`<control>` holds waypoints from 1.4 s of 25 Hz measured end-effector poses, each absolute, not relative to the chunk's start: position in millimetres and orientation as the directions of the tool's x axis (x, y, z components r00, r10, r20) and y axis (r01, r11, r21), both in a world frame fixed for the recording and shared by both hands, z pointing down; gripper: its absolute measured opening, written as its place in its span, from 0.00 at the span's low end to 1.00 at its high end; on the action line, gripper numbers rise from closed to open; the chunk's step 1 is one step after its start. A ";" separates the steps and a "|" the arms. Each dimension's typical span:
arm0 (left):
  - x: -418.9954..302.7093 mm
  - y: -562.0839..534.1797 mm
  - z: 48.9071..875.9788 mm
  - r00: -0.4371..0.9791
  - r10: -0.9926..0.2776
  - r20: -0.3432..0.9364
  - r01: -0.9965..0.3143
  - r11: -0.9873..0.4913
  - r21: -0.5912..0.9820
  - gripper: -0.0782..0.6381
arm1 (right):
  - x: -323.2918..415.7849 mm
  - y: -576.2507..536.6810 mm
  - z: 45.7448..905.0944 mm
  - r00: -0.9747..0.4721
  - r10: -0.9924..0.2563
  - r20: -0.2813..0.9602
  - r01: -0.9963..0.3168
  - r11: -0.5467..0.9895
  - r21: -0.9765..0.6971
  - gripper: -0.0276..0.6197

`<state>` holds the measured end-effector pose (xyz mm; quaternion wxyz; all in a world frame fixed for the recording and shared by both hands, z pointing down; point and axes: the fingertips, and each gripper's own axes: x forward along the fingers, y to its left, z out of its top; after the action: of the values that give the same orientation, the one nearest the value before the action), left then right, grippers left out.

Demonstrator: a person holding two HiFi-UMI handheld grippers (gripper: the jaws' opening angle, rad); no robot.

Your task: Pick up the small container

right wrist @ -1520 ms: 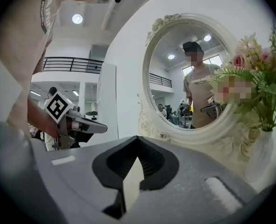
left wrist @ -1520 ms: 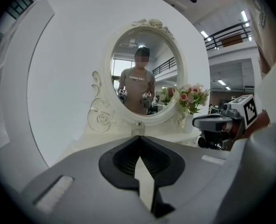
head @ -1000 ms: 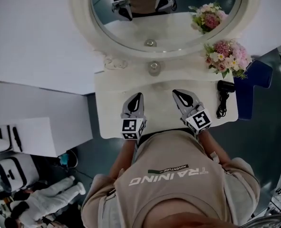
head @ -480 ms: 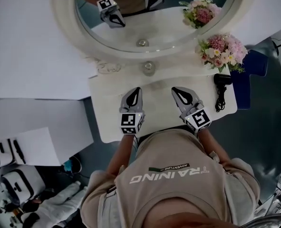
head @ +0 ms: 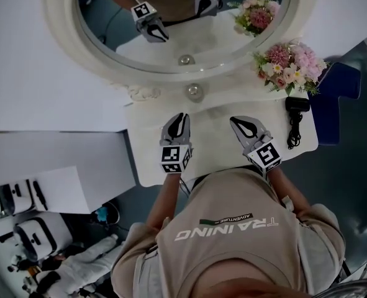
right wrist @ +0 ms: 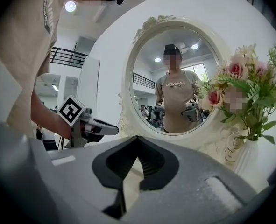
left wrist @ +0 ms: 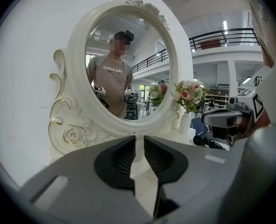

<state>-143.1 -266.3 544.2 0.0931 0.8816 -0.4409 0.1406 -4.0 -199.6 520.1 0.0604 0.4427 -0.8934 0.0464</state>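
Now the white table (head: 147,161) sits a bit more to the right in the head view than it did a second ago, and the big round mirror (head: 108,27) has slid to the left. Both my grippers have hardly moved over the table.

My left gripper (head: 182,116) is opening. Its jaws are a thin crack apart and nothing is between them. My right gripper (head: 235,121) has its jaws pressed together at the tips, and it holds nothing too.

Both grippers hang over the front part of the table, side by side, well apart from each other. They point at the mirror.

A small round thing (head: 194,92) sits at the foot of the mirror, past the tips of both grippers. I think it is the small container, but it is too tiny to be sure. No gripper touches it.

Pink flowers (head: 290,64) stand at the right of the table. A black thing with a cord (head: 295,106) lies just in front of them.
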 end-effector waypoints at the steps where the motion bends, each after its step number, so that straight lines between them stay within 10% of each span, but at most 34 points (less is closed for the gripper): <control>1: -141.1 -268.0 544.8 0.575 -0.746 0.337 -0.800 -0.599 0.039 0.24 | -1.4 -200.1 521.0 -0.600 -0.786 0.150 -0.797 0.603 -0.029 0.05; 10: -126.8 -282.8 561.0 0.586 -0.698 0.412 -0.772 -0.635 0.022 0.54 | 10.7 -200.8 521.8 -0.585 -0.799 0.139 -0.809 0.586 -0.034 0.05; 35: -95.4 -345.9 622.5 0.574 -0.637 0.514 -0.755 -0.654 0.033 0.63 | 36.8 -203.7 541.6 -0.522 -0.828 0.204 -0.852 0.520 -0.070 0.05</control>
<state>-95.4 -345.9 622.5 0.1252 0.8783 -0.3964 0.2363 36.8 -203.7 541.6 0.0723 0.4834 -0.8687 0.0808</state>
